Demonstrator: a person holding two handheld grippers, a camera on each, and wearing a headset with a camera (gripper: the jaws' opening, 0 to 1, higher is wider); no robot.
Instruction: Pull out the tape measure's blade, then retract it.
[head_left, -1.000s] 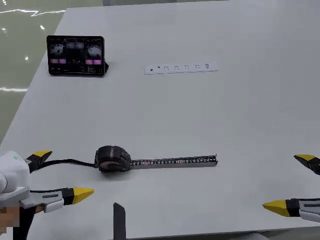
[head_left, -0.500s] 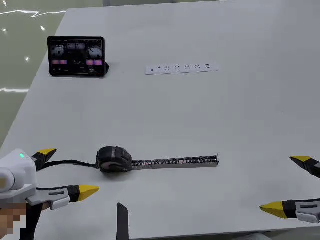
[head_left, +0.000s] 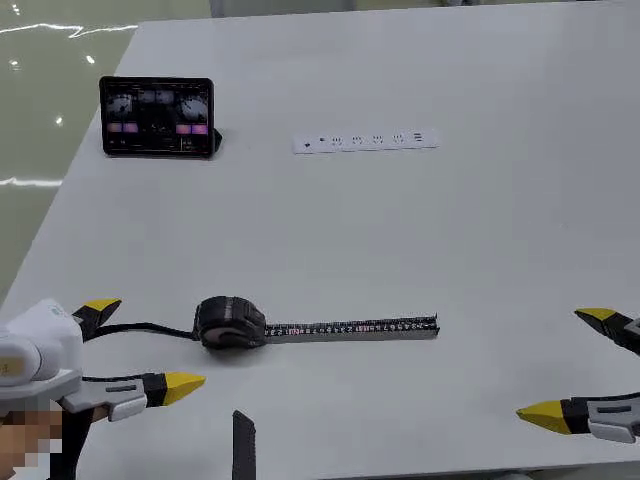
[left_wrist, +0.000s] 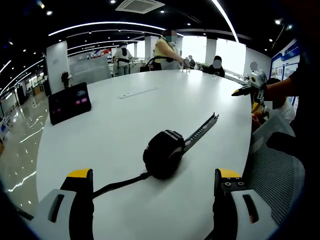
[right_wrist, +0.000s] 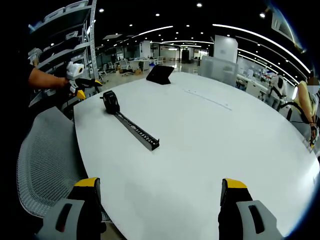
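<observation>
A black round tape measure (head_left: 230, 322), its dark ruled blade (head_left: 352, 327) drawn out flat, lies near the white desk's (head_left: 400, 230) front edge between the yellow-tipped left gripper (head_left: 145, 343) and right gripper (head_left: 563, 363), the fingers of both spread wide, released.

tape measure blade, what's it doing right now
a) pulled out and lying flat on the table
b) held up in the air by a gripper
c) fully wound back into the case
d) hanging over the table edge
A: the blade stretches out of the case flat along the table, with the open left gripper and right gripper both apart from it.
</observation>
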